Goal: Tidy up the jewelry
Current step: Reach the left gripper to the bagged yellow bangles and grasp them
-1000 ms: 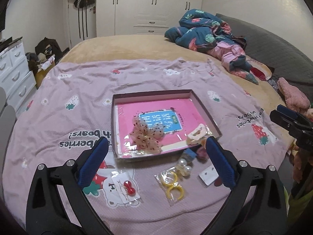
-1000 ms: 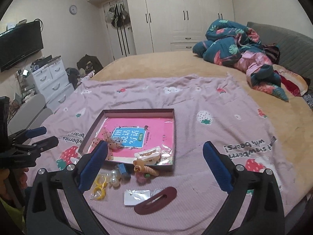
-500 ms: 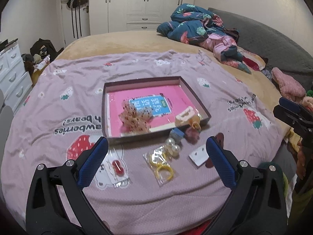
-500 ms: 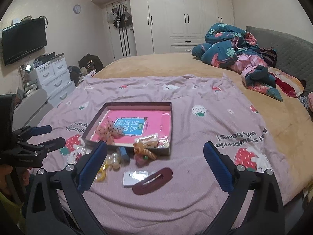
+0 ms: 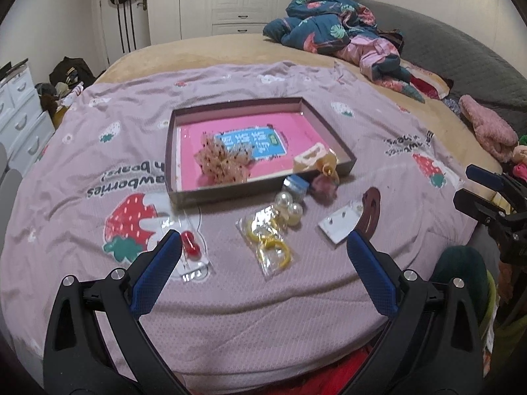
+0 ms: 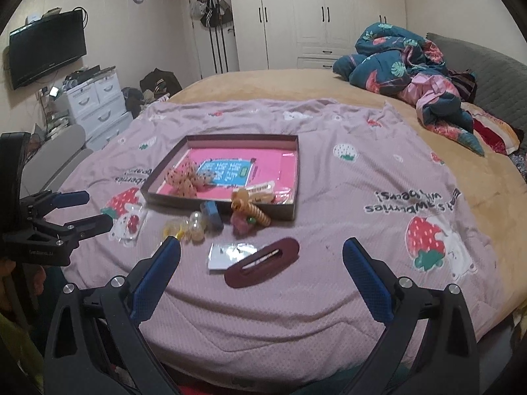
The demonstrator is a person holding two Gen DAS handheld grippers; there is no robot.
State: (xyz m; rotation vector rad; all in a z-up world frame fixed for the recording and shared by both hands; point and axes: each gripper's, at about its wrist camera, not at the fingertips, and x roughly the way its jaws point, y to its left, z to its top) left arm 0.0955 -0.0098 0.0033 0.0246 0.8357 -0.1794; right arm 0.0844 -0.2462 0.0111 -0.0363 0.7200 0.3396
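Note:
A shallow brown box with a pink floor (image 5: 342, 154) (image 6: 294, 164) lies on the bed. A frilly dotted bow (image 5: 222, 163) (image 6: 186, 177) and a cream hair clip (image 5: 309, 158) lie in it. In front lie a bag of yellow rings (image 5: 268, 245), pearl balls (image 5: 290, 205) (image 6: 196, 222), a blue item (image 5: 296, 186), a red bow in a bag (image 5: 191, 245), an earring card (image 5: 339, 227) (image 6: 230, 251), a maroon oval clip (image 6: 263, 261) and a spiral hair tie (image 6: 253, 209). My left gripper (image 5: 263, 256) and right gripper (image 6: 262, 256) are open and empty, held back from the items.
The pink strawberry blanket (image 5: 98, 151) covers the near bed. Bundled clothes (image 5: 346, 36) lie at the far right. White drawers (image 6: 95, 102) and a TV (image 6: 46, 51) stand left. The bed's front edge lies just below both grippers.
Both grippers have pulled back and up from the box, so the items look smaller and farther. Nothing on the bed has moved.

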